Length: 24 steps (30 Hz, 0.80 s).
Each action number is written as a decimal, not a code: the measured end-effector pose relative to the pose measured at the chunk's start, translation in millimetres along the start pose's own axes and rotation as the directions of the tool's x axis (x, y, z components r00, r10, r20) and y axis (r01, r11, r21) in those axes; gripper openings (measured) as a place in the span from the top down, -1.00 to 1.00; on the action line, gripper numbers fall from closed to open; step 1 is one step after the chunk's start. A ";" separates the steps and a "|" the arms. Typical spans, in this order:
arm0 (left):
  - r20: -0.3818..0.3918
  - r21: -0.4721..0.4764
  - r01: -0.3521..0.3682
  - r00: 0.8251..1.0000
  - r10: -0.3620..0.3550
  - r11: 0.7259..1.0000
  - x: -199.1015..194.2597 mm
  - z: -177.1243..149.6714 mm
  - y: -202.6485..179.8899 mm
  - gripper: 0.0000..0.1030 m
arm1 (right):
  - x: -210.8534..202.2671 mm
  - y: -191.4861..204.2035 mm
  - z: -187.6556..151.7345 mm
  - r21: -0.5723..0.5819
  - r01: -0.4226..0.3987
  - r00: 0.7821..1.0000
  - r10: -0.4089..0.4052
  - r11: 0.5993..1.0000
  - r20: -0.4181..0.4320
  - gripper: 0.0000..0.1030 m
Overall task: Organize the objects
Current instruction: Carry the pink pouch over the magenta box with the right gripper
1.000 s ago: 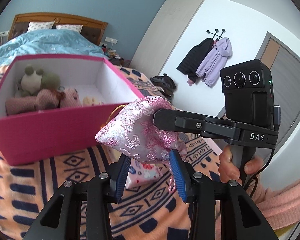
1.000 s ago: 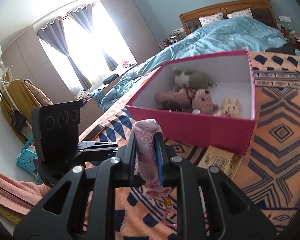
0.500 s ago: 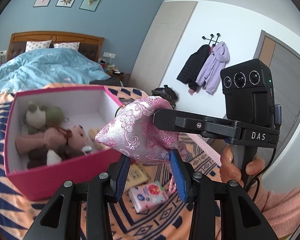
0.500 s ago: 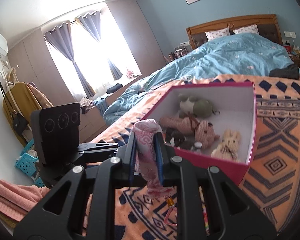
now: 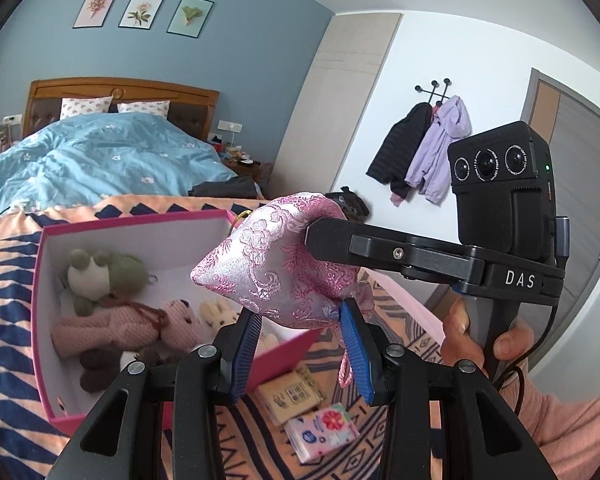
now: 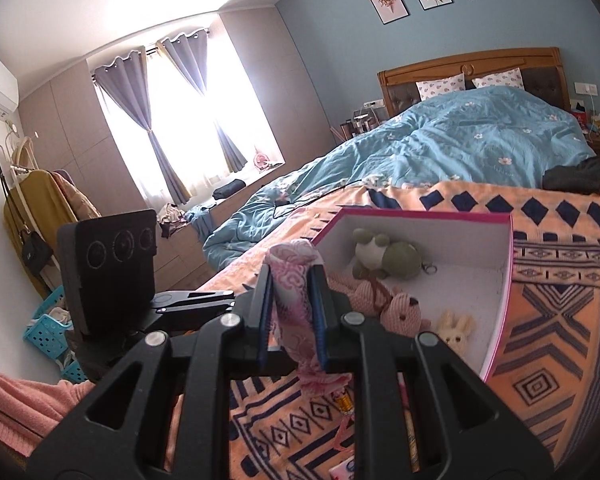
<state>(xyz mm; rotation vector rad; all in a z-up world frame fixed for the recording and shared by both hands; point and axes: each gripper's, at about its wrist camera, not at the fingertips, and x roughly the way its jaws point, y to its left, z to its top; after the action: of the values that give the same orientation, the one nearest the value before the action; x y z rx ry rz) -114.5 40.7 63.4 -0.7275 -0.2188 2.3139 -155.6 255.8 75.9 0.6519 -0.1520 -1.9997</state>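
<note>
My right gripper [image 6: 292,316] is shut on a pink brocade pouch [image 6: 294,280] and holds it in the air near the pink box [image 6: 500,312]. In the left wrist view the pouch [image 5: 276,268] hangs from the right gripper's black fingers [image 5: 332,236], just above and between my left gripper's [image 5: 304,344] blue pads. The left gripper is open, and its pads sit beside the pouch's lower end. The box [image 5: 40,320] holds a green frog toy [image 5: 104,272], a pink knitted bear [image 5: 140,324] and a small cream rabbit [image 5: 216,312].
The box stands on an orange patterned blanket [image 6: 560,340]. A tan card packet [image 5: 292,392] and a pink tissue pack [image 5: 320,432] lie in front of the box. A bed with a blue duvet [image 6: 460,148] is behind. A blue basket [image 6: 48,328] stands on the floor.
Both grippers have risen together with the pouch, so the box now lies lower in view and its inside shows. The right grip on the pouch is unchanged.
</note>
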 end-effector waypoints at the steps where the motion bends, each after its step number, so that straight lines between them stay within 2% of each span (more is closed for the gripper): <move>1: 0.004 -0.001 -0.005 1.000 0.005 1.000 1.1 3.1 2.4 0.20 | 1.2 -1.0 2.0 -0.001 -0.001 1.000 0.001 1.000 0.001 0.61; 11: 0.009 0.008 -0.043 0.999 0.043 0.999 11.1 18.7 15.2 0.20 | 12.2 -15.2 19.5 0.011 -0.022 1.000 0.022 1.000 0.009 0.61; 24: 0.018 0.012 -0.050 0.999 0.050 0.999 22.9 26.9 18.5 0.20 | 15.4 -30.7 27.5 0.023 -0.029 0.999 0.028 0.999 0.025 0.60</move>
<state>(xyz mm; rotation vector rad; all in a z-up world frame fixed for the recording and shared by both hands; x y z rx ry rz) -153.9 43.2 69.2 -0.7141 -0.1963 2.3679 -199.0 253.8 82.0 0.6365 -0.1994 -1.9817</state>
